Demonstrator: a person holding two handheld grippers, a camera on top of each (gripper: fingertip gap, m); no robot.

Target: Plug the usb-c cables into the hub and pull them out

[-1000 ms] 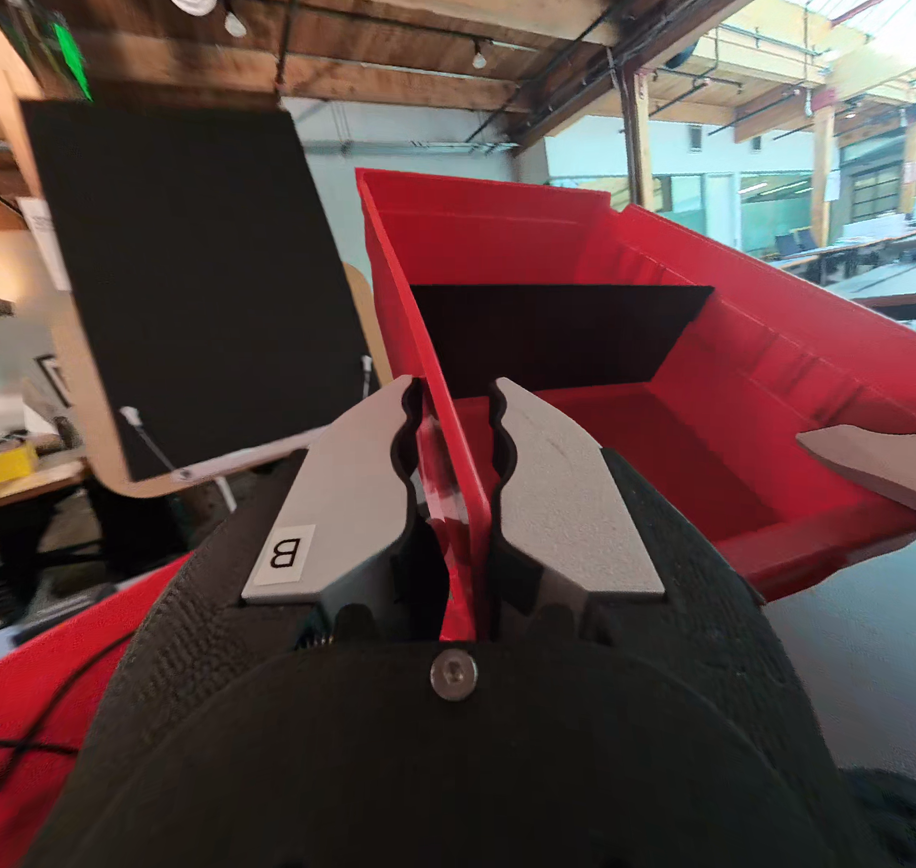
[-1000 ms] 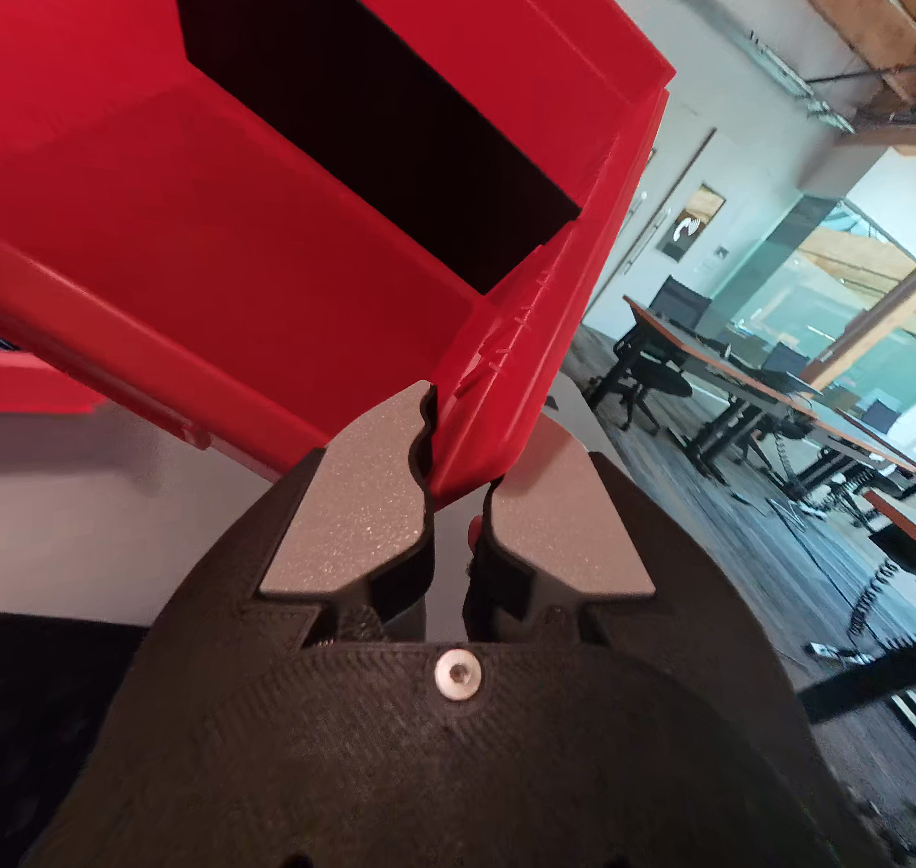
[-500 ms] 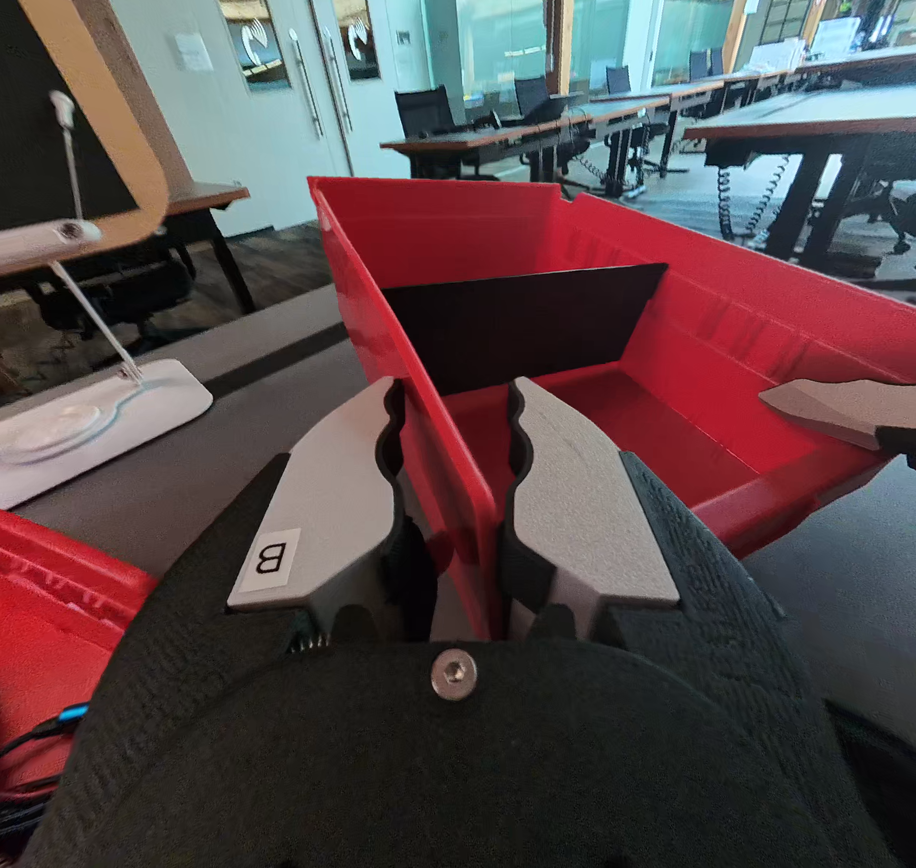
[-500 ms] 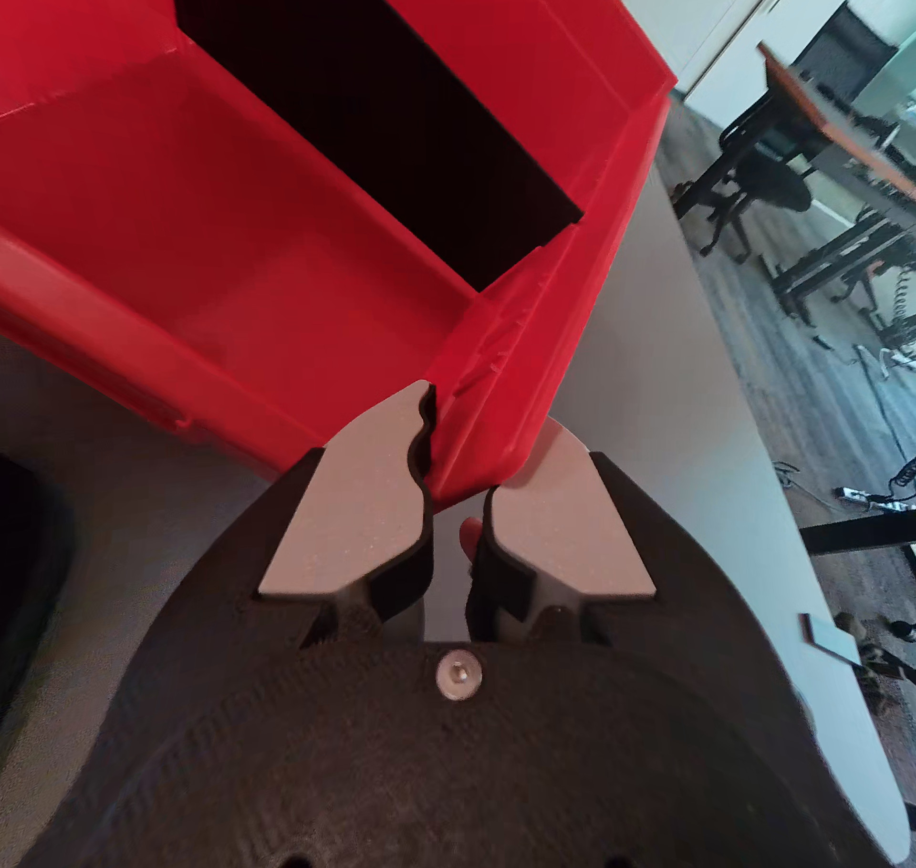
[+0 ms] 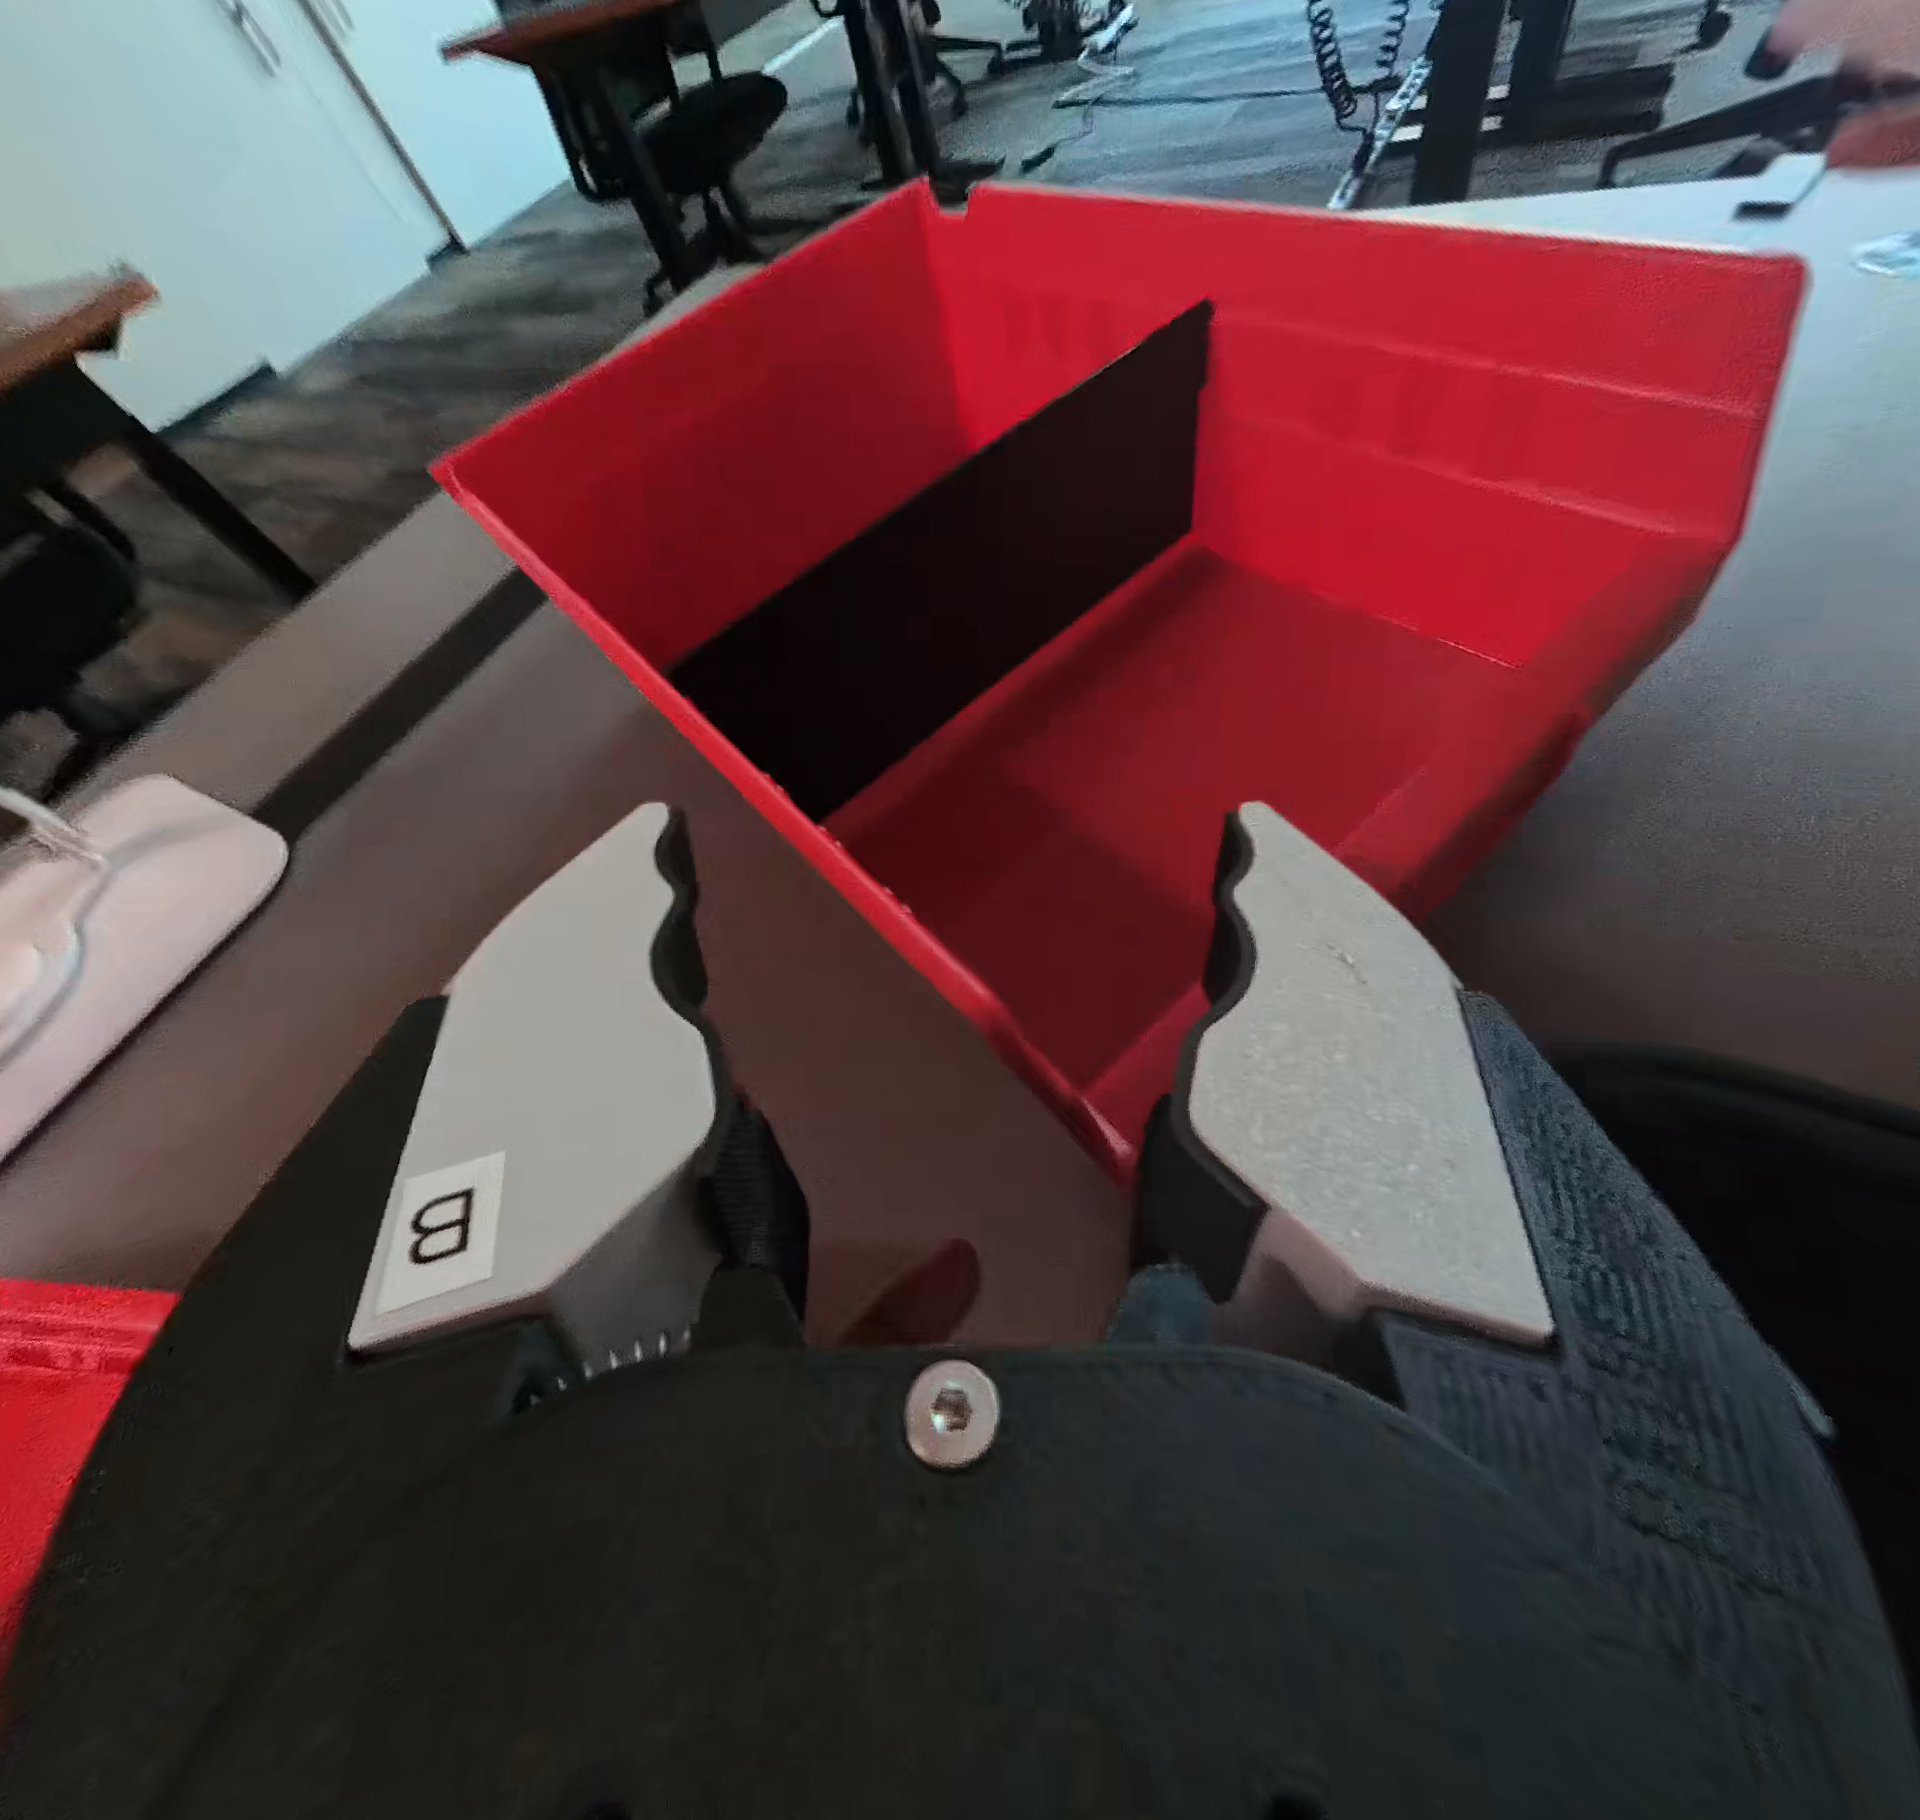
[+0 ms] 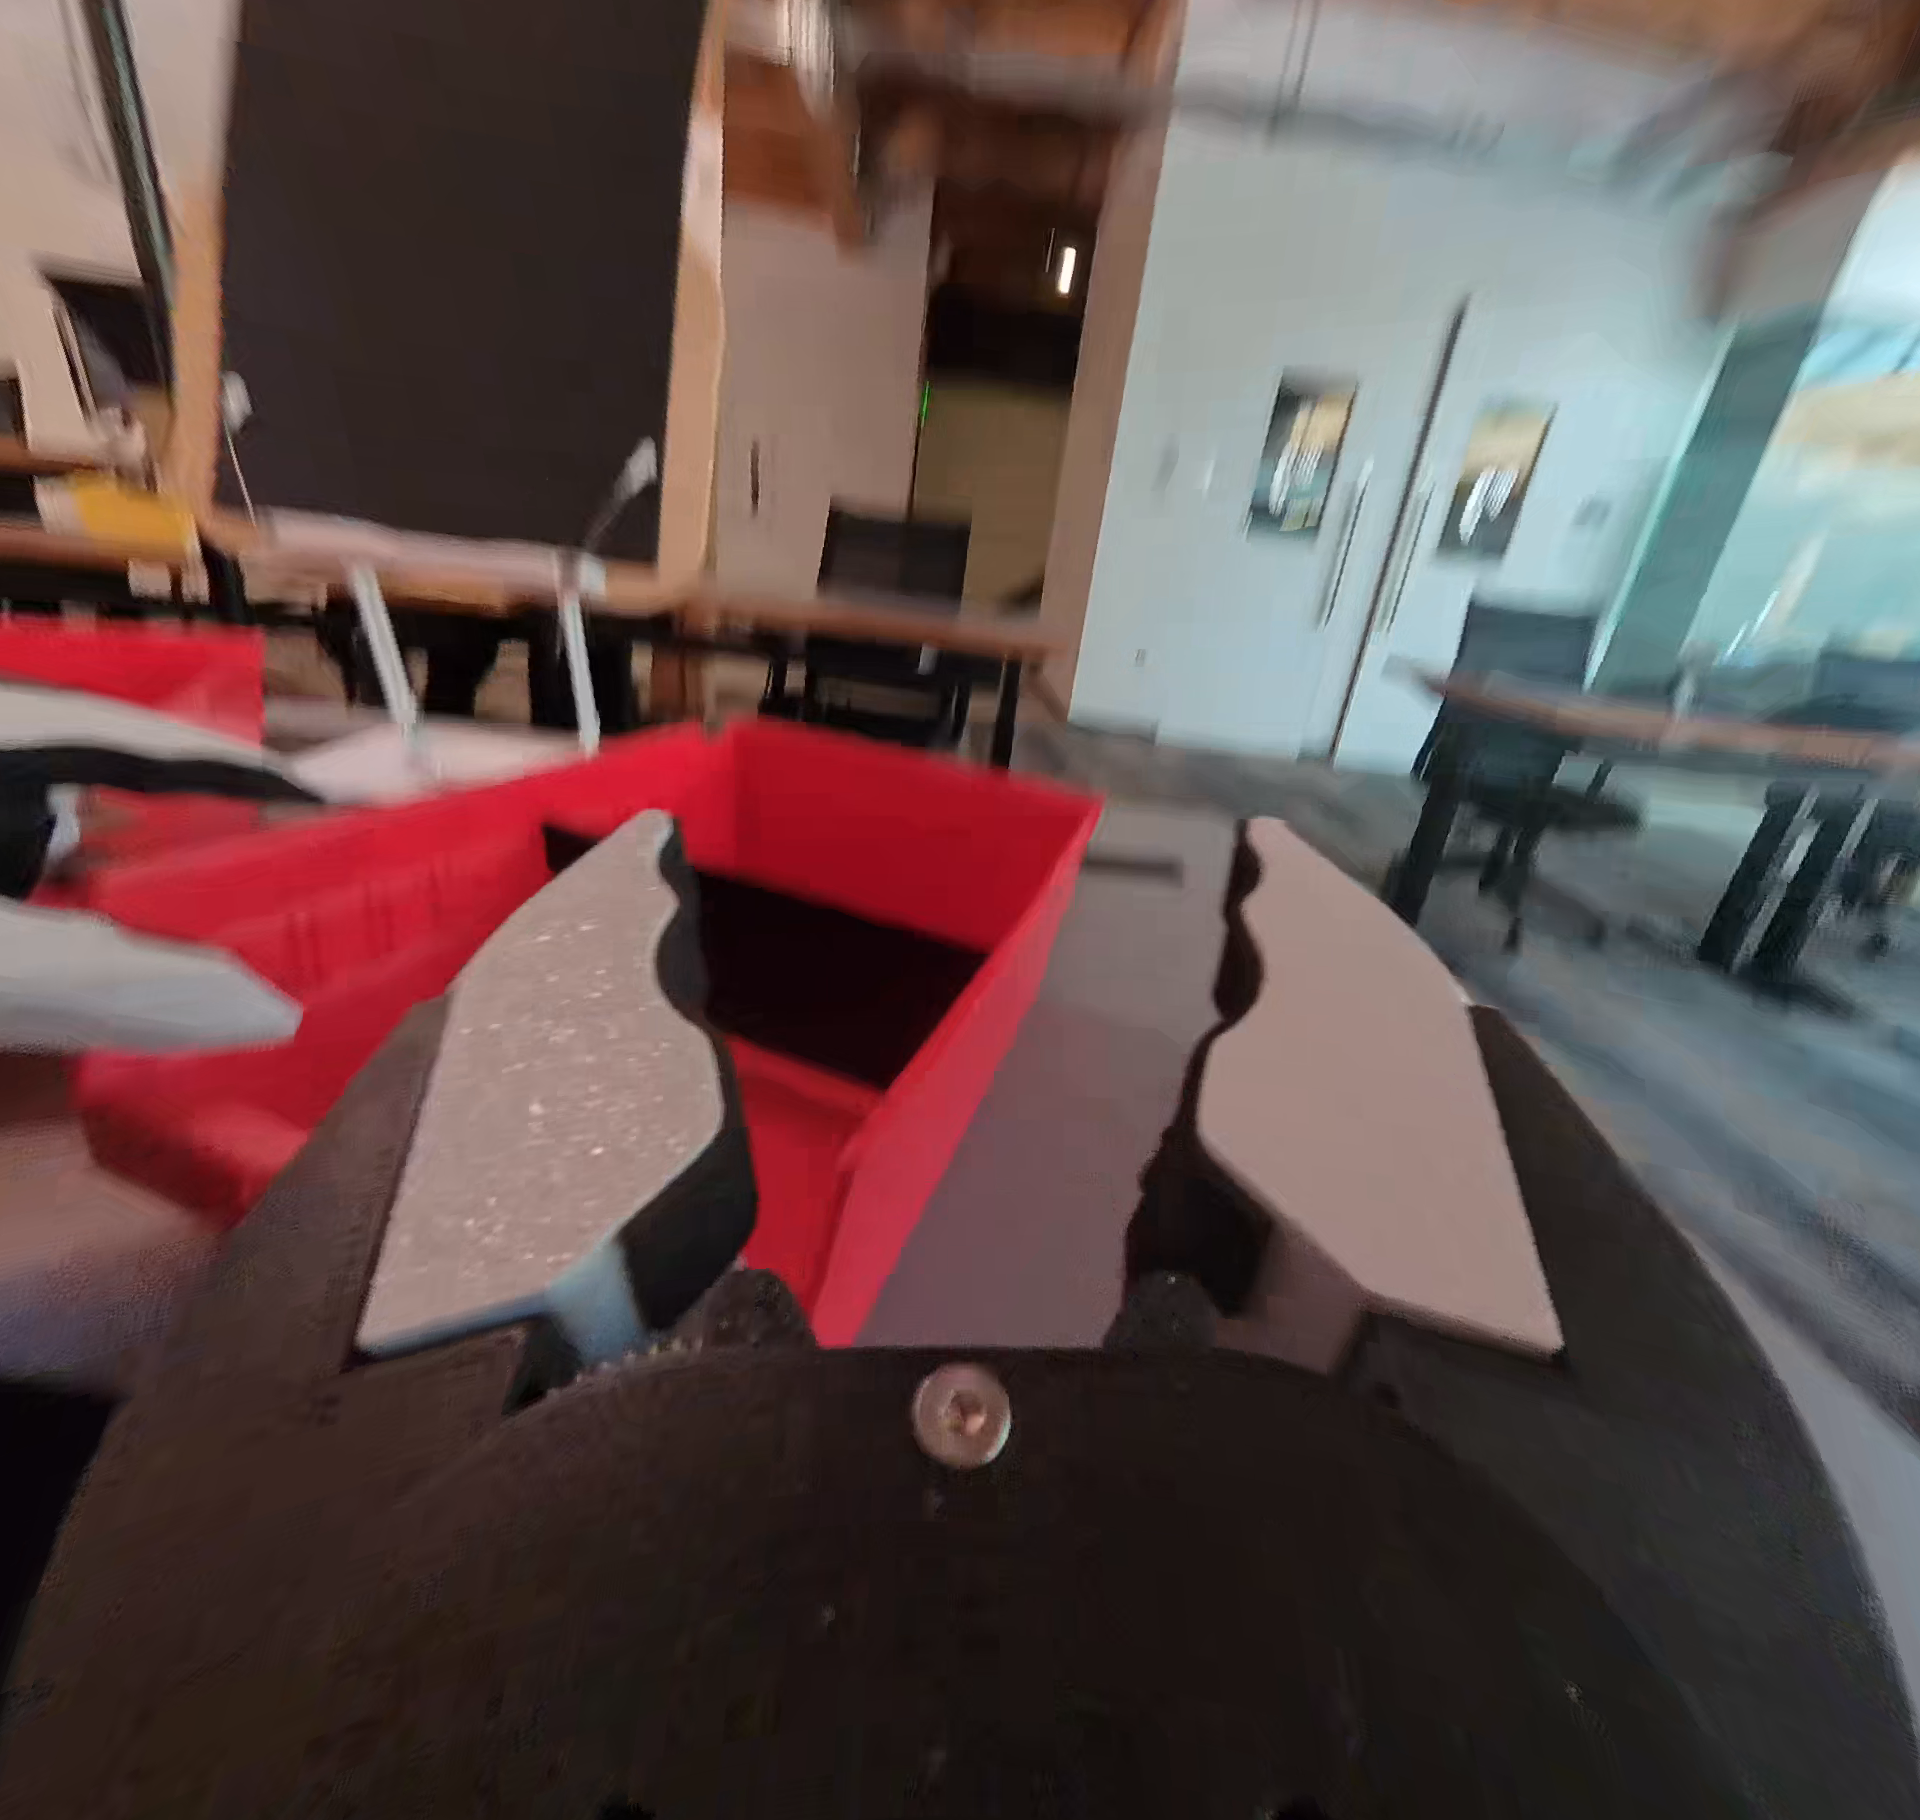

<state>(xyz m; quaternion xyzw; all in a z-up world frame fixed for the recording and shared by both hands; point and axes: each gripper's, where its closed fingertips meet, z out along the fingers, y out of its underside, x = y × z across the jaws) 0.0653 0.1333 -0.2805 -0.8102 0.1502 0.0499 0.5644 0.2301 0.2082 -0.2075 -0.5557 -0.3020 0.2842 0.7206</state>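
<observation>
Red plastic makes up the bin point(image 5: 1299, 482) that fills the middle of both views; it sits on a grey table point(image 5: 499, 835). It is an open-topped storage bin with ribbed side walls, a lower lip at its near end and a small notch in the far rim. A black divider point(image 5: 966, 565) stands upright across it, splitting the inside into a near and a far part. The near part shows only bare red floor; the far part is mostly hidden behind the divider. No cable or hub can be made out in either view.

The left gripper point(image 5: 951, 840) has its jaws spread wide apart, holding nothing. The bin's near left corner lies between them, and I cannot tell whether it touches either finger. Its left finger carries a small white sticker.

The right gripper point(image 6: 951, 835) is likewise wide open and empty, with the bin's right wall running between its fingers. This view is blurred.

A white pad point(image 5: 114, 929) lies on the table at the far left. Part of a second red bin point(image 5: 62, 1355) shows at the near left edge. Desks and office chairs stand beyond the table.
</observation>
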